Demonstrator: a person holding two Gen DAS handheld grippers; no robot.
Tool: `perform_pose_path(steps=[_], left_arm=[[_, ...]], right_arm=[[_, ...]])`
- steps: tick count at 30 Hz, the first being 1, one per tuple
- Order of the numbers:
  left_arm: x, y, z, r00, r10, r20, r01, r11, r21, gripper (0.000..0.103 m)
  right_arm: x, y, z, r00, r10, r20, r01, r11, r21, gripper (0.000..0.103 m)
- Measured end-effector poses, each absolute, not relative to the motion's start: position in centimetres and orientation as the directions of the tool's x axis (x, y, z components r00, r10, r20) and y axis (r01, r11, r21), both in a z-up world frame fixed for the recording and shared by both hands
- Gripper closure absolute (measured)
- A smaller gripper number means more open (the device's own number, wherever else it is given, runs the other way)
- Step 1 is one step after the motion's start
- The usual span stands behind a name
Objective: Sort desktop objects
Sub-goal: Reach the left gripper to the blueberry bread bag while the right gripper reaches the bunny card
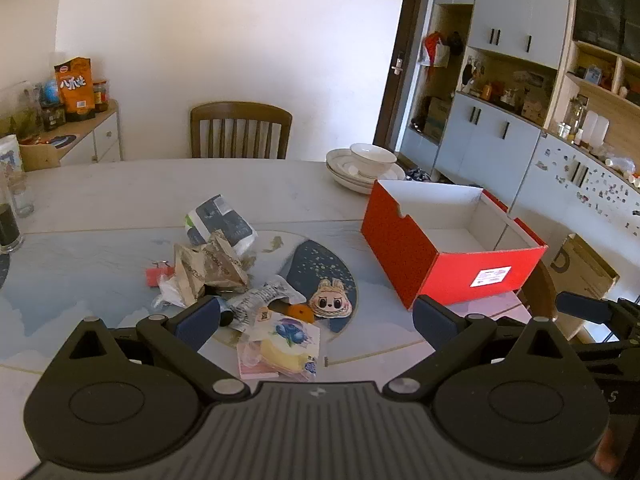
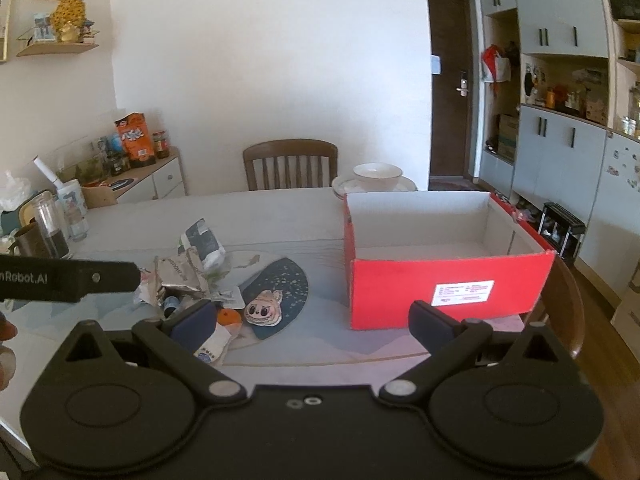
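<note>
Both grippers held wide apart, empty. Clutter pile (image 1: 240, 280) lies ahead of left gripper (image 1: 316, 320) (nearer, apparently); red box (image 2: 448, 280) fronts right gripper (image 2: 312, 322).

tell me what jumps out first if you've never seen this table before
The open red box with its bare white inside stands out at the table's right. Left of it sprawls a heap of crumpled wrappers, with a cartoon-face plush on a dark round mat at its edge. Both grippers, left and right, hang wide open, holding nothing.
</note>
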State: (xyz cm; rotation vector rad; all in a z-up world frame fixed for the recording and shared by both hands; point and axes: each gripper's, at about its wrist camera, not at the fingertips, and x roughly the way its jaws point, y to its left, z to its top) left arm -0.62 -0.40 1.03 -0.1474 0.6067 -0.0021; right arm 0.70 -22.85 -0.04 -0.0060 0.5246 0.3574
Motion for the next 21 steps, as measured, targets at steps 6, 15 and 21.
perform_pose_path(steps=[6, 15, 21], left_arm=[[0.1, 0.4, 0.6, 0.82, -0.027, -0.572, -0.055, 0.991, -0.126, 0.0], [1.7, 1.5, -2.6, 0.798, -0.05, -0.6, 0.037, 0.999, -0.035, 0.0], [3.2, 1.8, -5.6, 0.773, -0.096, -0.627, 0.121, 0.993, -0.002, 0.0]], right_arm=[[1.8, -21.9, -0.4, 0.791, 0.363, -0.493, -0.378, 0.923, 0.073, 0.001], [5.3, -20.3, -1.6, 0.767, 0.345, -0.541, -0.355, 0.93, 0.09, 0.001], [8.1, -18.6, -3.5, 0.745, 0.318, -0.587, -0.328, 0.94, 0.093, 0.002]])
